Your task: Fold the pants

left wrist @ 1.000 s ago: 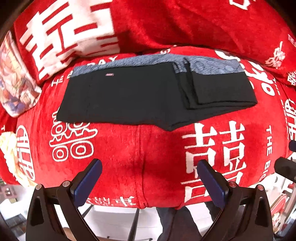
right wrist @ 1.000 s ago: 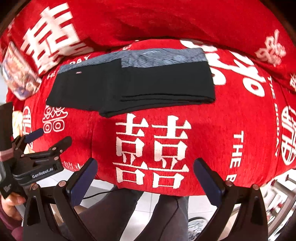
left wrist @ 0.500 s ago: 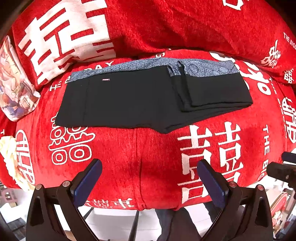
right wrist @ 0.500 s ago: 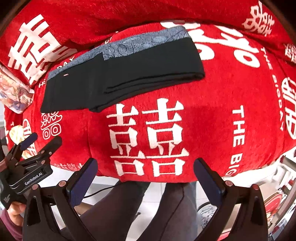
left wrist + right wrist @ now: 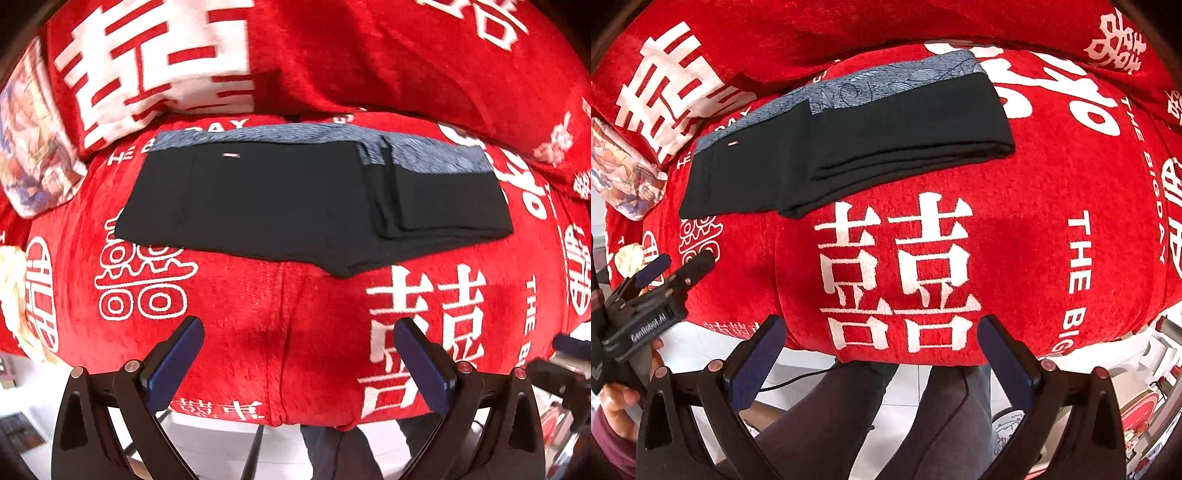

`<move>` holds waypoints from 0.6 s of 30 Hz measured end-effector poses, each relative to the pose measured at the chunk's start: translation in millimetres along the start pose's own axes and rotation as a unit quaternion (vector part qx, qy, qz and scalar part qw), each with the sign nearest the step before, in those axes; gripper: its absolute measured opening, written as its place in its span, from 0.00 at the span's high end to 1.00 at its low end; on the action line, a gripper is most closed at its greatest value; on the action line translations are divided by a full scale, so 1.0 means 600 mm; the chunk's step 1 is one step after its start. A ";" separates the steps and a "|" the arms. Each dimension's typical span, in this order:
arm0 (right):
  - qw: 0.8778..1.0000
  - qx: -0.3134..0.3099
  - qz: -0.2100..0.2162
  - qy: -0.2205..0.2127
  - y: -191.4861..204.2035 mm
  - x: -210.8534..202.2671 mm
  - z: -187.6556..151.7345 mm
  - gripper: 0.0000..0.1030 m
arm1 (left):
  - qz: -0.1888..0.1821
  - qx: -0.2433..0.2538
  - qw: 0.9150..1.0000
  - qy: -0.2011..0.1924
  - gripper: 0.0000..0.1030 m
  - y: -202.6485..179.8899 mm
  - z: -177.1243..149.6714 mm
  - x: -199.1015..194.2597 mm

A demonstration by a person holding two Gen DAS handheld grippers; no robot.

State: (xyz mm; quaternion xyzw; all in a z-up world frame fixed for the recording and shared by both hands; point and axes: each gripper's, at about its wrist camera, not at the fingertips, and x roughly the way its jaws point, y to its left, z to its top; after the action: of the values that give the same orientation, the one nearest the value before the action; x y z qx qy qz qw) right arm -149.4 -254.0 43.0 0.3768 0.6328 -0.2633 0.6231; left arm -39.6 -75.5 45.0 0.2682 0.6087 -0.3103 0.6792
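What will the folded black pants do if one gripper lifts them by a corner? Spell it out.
The pants look like thin, soft fabric, so they would probably droop. The stacked layers at their right end lie loose, so they would likely unfold.

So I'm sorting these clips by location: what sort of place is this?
Probably a home living room. The pants lie on a sofa-like seat under a red throw with white wedding characters, a printed cushion sits at one end, and tiled floor shows below.
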 end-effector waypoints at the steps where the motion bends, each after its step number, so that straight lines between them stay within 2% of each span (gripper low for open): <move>1: 1.000 -0.002 0.003 -0.001 0.004 0.003 0.002 0.00 | -0.001 -0.005 1.000 0.000 0.00 0.005 0.001 0.002; 13: 0.998 -0.057 0.000 -0.012 0.061 0.047 0.045 0.00 | -0.001 -0.073 0.997 0.003 0.00 0.073 0.027 0.065; 18: 0.994 -0.103 -0.022 -0.026 0.085 0.083 0.083 0.00 | -0.007 -0.086 0.996 -0.002 0.00 0.088 0.044 0.109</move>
State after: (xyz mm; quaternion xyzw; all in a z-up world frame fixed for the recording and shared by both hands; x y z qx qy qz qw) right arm -75.9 -257.1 -3.6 0.2891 0.6485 -0.2200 0.6689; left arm 21.7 -66.6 -17.4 0.2044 0.6338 -0.2621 0.6985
